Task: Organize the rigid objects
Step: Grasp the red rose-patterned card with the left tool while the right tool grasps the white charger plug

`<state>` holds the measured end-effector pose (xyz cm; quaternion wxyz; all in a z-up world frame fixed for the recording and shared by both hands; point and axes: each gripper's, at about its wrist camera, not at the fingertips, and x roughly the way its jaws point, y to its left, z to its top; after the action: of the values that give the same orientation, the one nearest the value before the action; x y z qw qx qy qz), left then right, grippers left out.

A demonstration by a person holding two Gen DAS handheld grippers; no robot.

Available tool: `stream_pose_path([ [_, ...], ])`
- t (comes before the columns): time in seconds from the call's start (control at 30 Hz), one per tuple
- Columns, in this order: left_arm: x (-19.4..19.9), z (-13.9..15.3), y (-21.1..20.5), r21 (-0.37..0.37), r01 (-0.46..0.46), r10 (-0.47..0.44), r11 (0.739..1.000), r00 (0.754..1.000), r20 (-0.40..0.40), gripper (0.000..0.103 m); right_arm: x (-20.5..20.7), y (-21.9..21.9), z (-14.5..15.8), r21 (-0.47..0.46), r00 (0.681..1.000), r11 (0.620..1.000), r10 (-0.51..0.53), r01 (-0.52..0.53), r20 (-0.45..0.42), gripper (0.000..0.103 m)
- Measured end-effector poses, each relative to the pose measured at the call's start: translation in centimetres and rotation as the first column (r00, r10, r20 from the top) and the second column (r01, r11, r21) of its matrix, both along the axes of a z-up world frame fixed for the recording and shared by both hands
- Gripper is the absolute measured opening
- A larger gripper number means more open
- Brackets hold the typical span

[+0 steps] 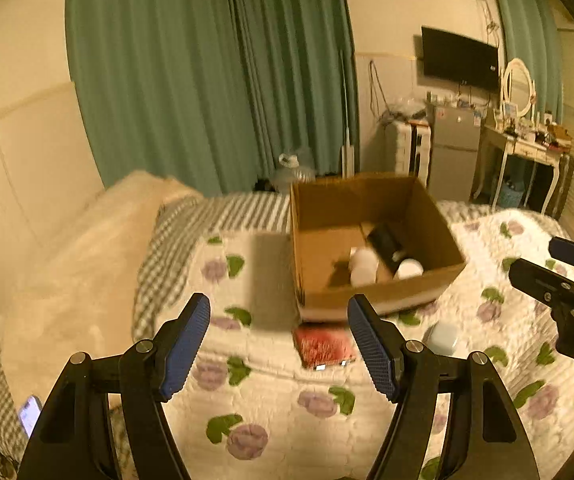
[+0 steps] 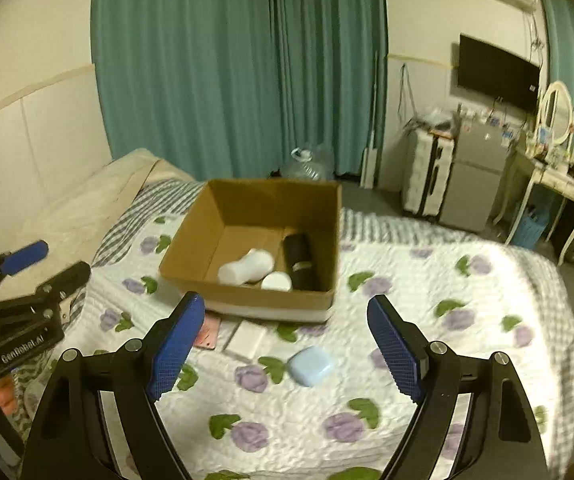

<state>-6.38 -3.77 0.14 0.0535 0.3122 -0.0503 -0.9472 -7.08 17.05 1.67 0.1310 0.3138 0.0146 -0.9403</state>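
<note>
**Cardboard box half filled, three items loose on the quilt**

Cardboard makes up the open box (image 2: 255, 248) on the floral quilt (image 2: 407, 280). Inside it, toward the right wall, lie a white bottle (image 2: 247, 266) on its side, a white round lid or jar (image 2: 276, 281) whose body is hidden by the box's near wall, and a black cylinder (image 2: 299, 260) leaning along the right side.

Just in front of the box, on the quilt, lie three loose things. A pink-red flat item (image 1: 323, 346) shows clearly from the left wrist camera; in the right wrist view most of it is hidden behind a fingertip. Beside it lies a white flat rectangular thing (image 2: 247, 339), blurred, with its kind hard to tell. A pale blue rounded case (image 2: 310, 365) rests a little nearer and to the right, well apart from the box.

Both tongs hang above the quilt. The left gripper (image 1: 279, 344) has its blue-padded fingers spread wide with nothing between them. The right gripper (image 2: 286, 344) is likewise wide apart and holds nothing. A phone (image 1: 29, 414) at the left edge is partly cut off.
</note>
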Motion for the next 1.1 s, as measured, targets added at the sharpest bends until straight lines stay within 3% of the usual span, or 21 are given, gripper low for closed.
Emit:
stream_pose_path([
  [0.33,-3.2,-7.7,-1.4,-0.004,-0.044,0.044,0.999,0.990,0.135,0.074,-5.2,-3.6,-8.9,0.035,0.984,0.999,0.030,-0.036,0.173,0.084],
  [0.6,-5.4,-10.8,-3.0,-0.011,-0.070,0.071,0.997,0.981,0.183,0.074,-9.8,-6.7,-15.8,0.011,0.938,0.997,0.066,-0.074,0.340,0.071],
  [0.77,-6.3,-12.2,-3.8,0.007,-0.079,0.076,0.997,0.975,0.211,0.074,-11.3,-8.2,-17.4,0.025,0.928,0.996,0.066,-0.081,0.367,0.066],
  [0.83,-6.6,-12.6,-3.7,0.012,-0.074,0.069,0.997,0.973,0.222,0.074,-11.7,-8.5,-18.2,0.044,0.922,0.996,0.054,-0.076,0.383,0.051],
  [0.87,-6.7,-12.7,-3.6,0.013,-0.068,0.063,0.998,0.972,0.227,0.074,-11.6,-8.5,-18.4,0.045,0.922,0.996,0.053,-0.076,0.383,0.050],
  [1.1,-7.7,-13.0,-1.5,0.042,-0.001,-0.010,0.999,0.967,0.253,0.074,-9.6,-5.8,-15.7,0.040,0.949,0.998,0.034,-0.049,0.313,0.043],
])
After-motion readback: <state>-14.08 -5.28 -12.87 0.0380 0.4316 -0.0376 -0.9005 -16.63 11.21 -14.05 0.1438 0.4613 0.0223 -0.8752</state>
